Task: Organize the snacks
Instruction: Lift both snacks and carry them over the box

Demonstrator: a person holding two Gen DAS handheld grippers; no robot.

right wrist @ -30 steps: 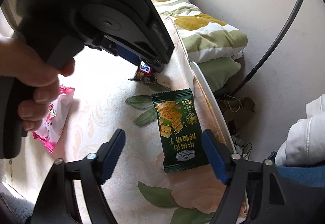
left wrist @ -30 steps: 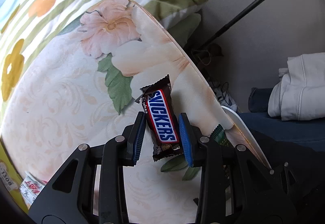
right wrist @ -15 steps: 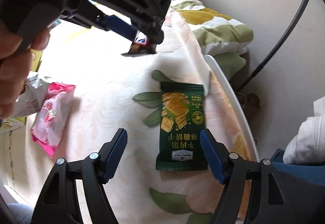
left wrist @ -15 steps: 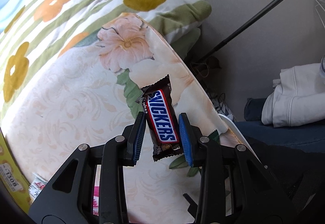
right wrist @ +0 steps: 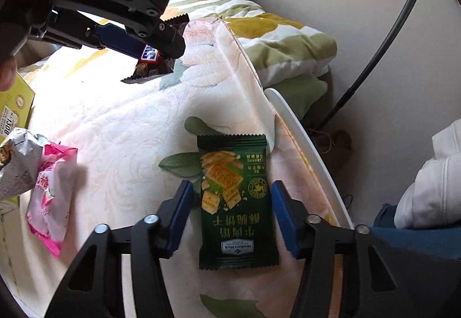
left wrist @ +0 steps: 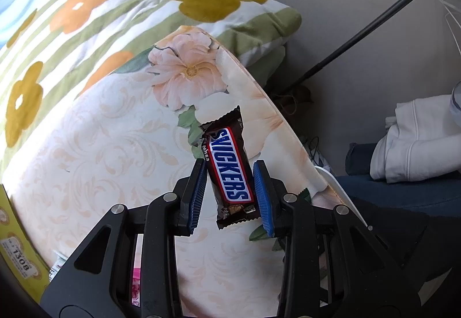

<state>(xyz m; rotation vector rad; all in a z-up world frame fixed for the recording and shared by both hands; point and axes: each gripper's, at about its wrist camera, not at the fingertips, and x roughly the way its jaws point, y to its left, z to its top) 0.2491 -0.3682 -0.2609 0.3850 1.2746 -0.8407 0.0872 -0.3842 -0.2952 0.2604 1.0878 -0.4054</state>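
My left gripper (left wrist: 230, 197) is shut on a brown Snickers bar (left wrist: 229, 173) and holds it in the air above the floral tablecloth (left wrist: 115, 150). In the right wrist view the left gripper (right wrist: 161, 41) shows at the upper left with the Snickers bar (right wrist: 149, 64) hanging from it. My right gripper (right wrist: 230, 217) is open, with its fingers on either side of a dark green cracker packet (right wrist: 234, 199) that lies flat on the cloth near the table's right edge.
A pink snack bag (right wrist: 52, 197) and a silver bag (right wrist: 17, 162) lie at the left beside a yellow box (right wrist: 14, 107). A flowered quilt (left wrist: 115, 1) lies beyond the table. A white rim (right wrist: 302, 145) runs along the right edge. White clothing (left wrist: 417, 139) is at the right.
My left gripper has lifted the Snickers bar higher and further from the cloth. My right gripper has moved forward around the green packet and its fingers have narrowed.
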